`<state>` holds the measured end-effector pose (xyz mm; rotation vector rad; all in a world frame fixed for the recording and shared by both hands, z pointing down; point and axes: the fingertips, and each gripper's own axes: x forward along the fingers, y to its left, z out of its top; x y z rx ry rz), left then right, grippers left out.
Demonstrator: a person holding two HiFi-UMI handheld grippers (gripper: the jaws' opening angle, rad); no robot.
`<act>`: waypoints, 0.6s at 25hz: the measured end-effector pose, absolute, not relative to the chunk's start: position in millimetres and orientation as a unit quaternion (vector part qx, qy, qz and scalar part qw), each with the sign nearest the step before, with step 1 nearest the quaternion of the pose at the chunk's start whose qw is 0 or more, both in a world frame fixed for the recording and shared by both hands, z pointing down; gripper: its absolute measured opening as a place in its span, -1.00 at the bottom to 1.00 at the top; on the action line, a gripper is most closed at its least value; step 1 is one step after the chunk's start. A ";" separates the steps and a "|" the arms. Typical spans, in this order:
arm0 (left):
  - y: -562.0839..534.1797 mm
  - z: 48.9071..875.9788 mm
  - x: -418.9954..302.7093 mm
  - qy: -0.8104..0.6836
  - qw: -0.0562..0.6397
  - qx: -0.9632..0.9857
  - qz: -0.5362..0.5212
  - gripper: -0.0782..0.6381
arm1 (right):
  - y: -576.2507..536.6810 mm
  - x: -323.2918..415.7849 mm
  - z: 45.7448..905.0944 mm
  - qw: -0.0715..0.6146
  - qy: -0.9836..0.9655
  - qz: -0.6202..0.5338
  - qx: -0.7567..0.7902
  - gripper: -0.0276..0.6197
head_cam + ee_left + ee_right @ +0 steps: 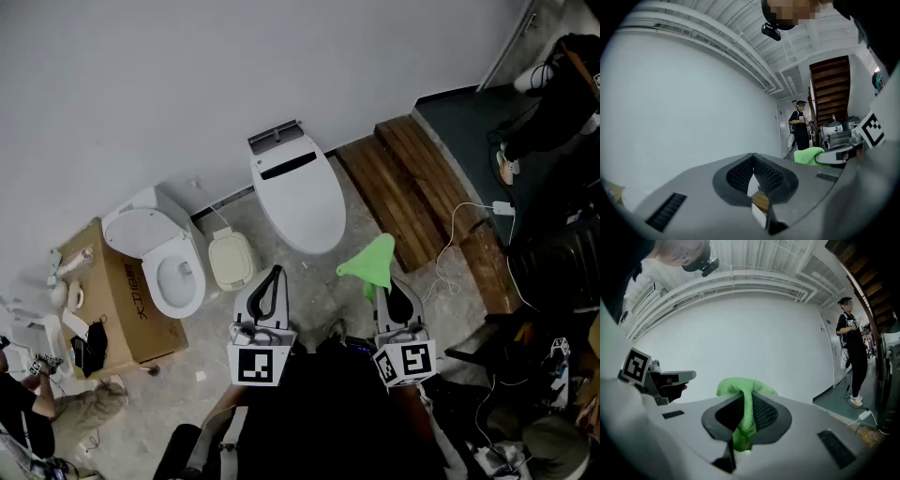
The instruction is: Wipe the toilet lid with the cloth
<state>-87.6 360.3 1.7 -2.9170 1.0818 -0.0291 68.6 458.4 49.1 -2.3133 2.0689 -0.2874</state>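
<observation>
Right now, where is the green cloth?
In the head view the green cloth is pinched in the right gripper, right of centre, above the floor between the closed toilet and the wooden steps.

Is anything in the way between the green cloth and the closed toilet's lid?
Nothing I can see. The right tongs hold the green cloth, and only bare floor lies between it and the toilet lid. The cream container sits off to one side.
</observation>
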 end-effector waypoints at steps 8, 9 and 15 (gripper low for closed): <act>367.7 1.4 -71.6 0.346 0.020 -0.938 -0.016 -0.76 | 465.4 81.9 49.9 0.015 0.667 -0.096 -0.739 -0.78; 369.2 0.9 -69.3 0.346 0.023 -0.938 -0.017 -0.76 | 466.9 84.0 49.2 0.019 0.667 -0.096 -0.739 -0.77; 376.0 1.1 -55.1 0.356 0.019 -0.934 -0.013 -0.76 | 468.3 97.1 49.0 0.020 0.679 -0.092 -0.728 -0.77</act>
